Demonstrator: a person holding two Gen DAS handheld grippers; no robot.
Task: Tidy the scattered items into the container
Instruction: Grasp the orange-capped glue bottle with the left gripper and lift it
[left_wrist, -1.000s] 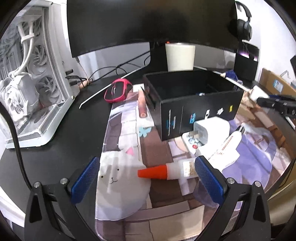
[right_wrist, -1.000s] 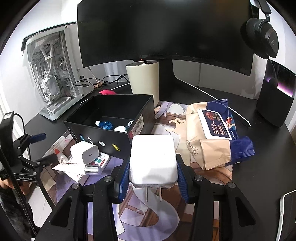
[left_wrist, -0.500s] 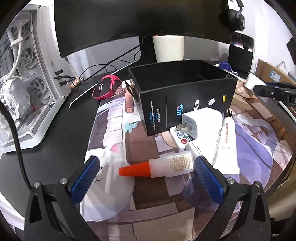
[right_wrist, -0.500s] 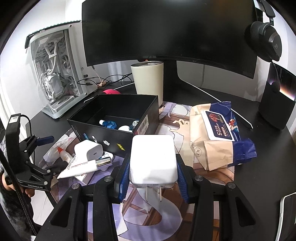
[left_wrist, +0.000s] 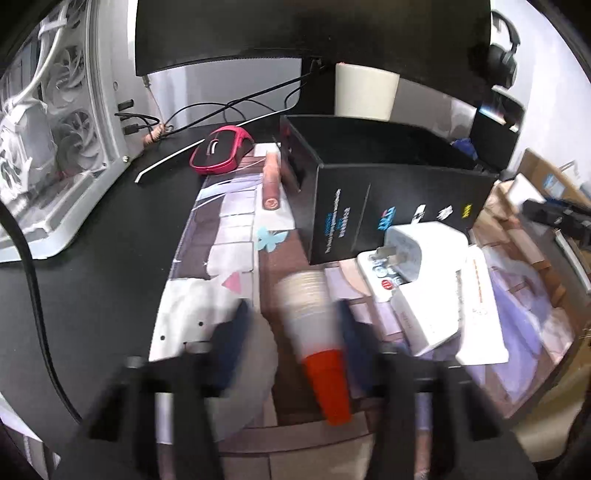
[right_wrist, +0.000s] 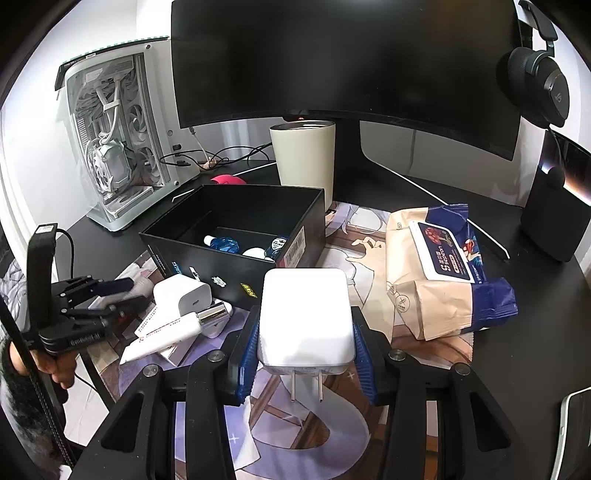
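A glue bottle (left_wrist: 314, 317) with an orange cap lies lengthwise between the fingers of my left gripper (left_wrist: 291, 312). Its jaws are closing and blurred. The right pad is against the bottle and the left pad stands a little off it. My right gripper (right_wrist: 306, 325) is shut on a white plug adapter (right_wrist: 304, 314), prongs towards the camera, in front of the black box (right_wrist: 236, 275). The box (left_wrist: 369, 199) holds a few small blue and white items. A white charger (left_wrist: 424, 254) and a white tube (left_wrist: 476, 306) lie piled against its front wall.
A pink mouse (left_wrist: 221, 149) and a small brown tube (left_wrist: 271, 184) lie left of the box. A pack of wipes (right_wrist: 439, 273) lies to its right, a cream cylinder (right_wrist: 303, 155) behind it. A white PC case (right_wrist: 118, 147) stands at the left, and a monitor spans the back.
The left jaws have come in from wide open. The glue bottle has swung from lying crosswise to pointing its cap at the camera. The right gripper and its adapter have not moved.
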